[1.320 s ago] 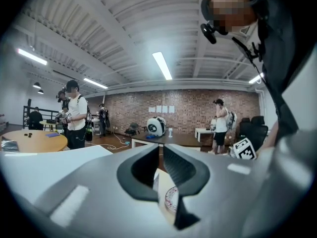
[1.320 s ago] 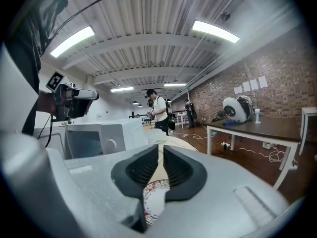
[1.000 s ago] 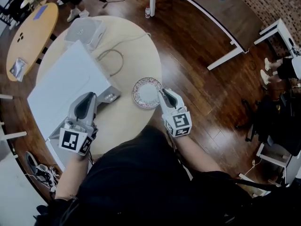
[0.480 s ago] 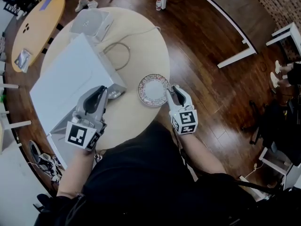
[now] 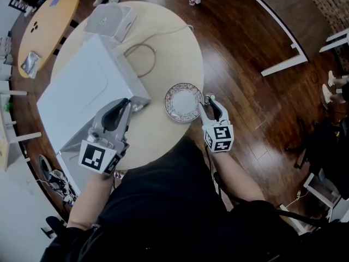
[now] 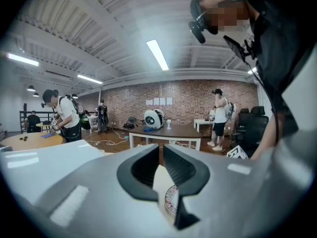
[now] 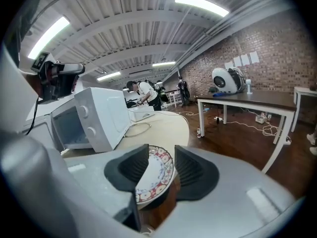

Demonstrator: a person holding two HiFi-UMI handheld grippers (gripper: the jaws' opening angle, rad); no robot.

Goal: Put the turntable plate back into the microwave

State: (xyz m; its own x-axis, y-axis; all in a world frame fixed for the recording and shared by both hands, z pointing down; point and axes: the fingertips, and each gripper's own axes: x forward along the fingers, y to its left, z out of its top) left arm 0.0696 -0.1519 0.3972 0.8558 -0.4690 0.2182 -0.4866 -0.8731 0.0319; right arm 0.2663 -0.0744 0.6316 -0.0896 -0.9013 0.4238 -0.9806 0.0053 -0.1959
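Note:
The turntable plate [image 5: 184,102], white with a red patterned rim, lies flat on the round wooden table [image 5: 163,42] near its right edge. My right gripper [image 5: 207,101] is at the plate's right rim. Its jaws have just been opening, and the rim of the plate [image 7: 153,175] sits between them with a gap on both sides. The white microwave [image 5: 82,94] stands on the table's left half, with its front showing in the right gripper view [image 7: 99,118]. My left gripper [image 5: 124,107] hovers by the microwave's near corner, jaws together and holding nothing [image 6: 161,152].
A white box-shaped device [image 5: 112,19] and a looped cable [image 5: 143,59] lie at the table's far side. A second round table [image 5: 46,23] stands at the far left and a long dark table [image 5: 272,26] at the right. Several people stand in the background.
The right gripper has sunk toward the table's edge and its jaws have spread off the plate's rim. The plate now rests on the table. The left gripper has hardly moved.

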